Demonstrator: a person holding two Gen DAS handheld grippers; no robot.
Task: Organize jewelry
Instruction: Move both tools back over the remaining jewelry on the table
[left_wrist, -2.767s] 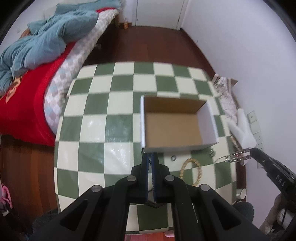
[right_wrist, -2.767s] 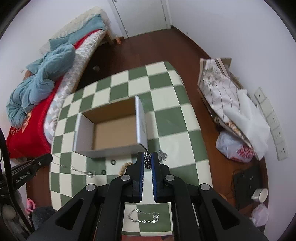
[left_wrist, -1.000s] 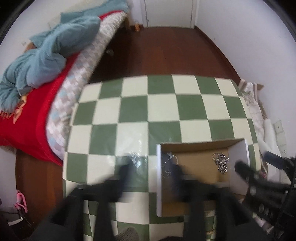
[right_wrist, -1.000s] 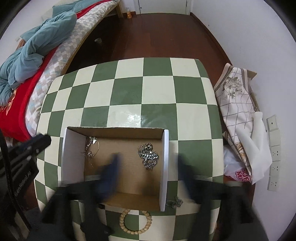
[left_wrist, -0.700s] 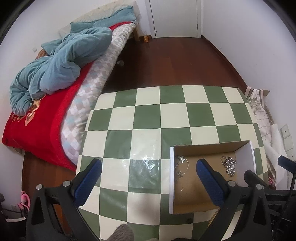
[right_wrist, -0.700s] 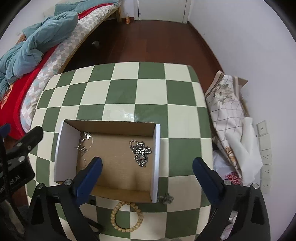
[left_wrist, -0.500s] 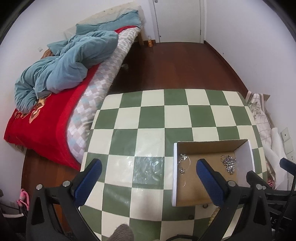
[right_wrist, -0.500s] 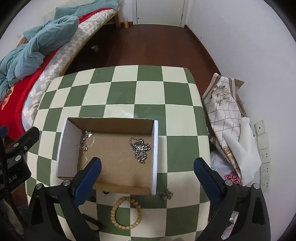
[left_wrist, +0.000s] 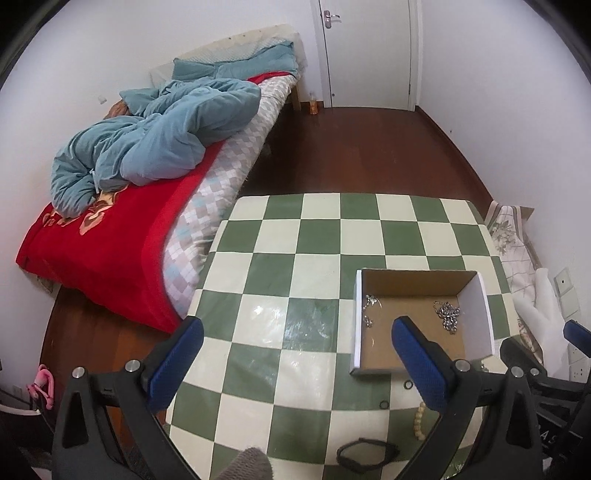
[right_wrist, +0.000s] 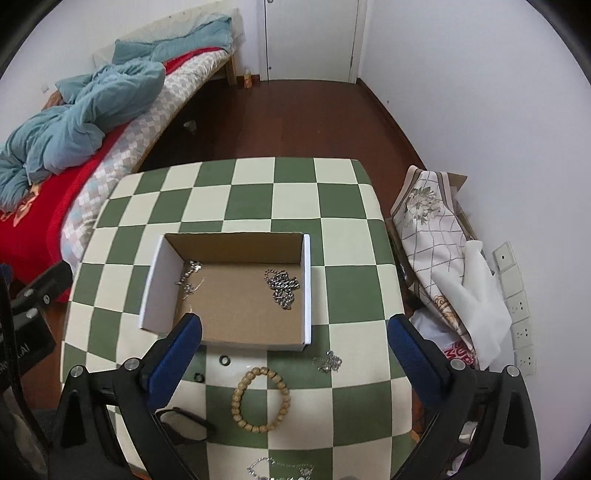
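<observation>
An open cardboard box sits on the green-and-cream checked table. Inside lie a thin silver necklace at the left and a chunky silver chain at the right; the box also shows in the left wrist view. In front of the box lie a wooden bead bracelet, a small silver piece, two small dark rings, a black band and a silver chain at the near edge. My right gripper is open and empty above the box's front. My left gripper is open and empty, left of the box.
A bed with a red blanket and blue quilt stands left of the table. Bags and cloth lie on the floor at the right by the wall sockets. A white door is at the back.
Both grippers were shut on silver chains; they have opened, and the necklace and chunky chain now lie in the box. Both grippers have since pulled up and back.
</observation>
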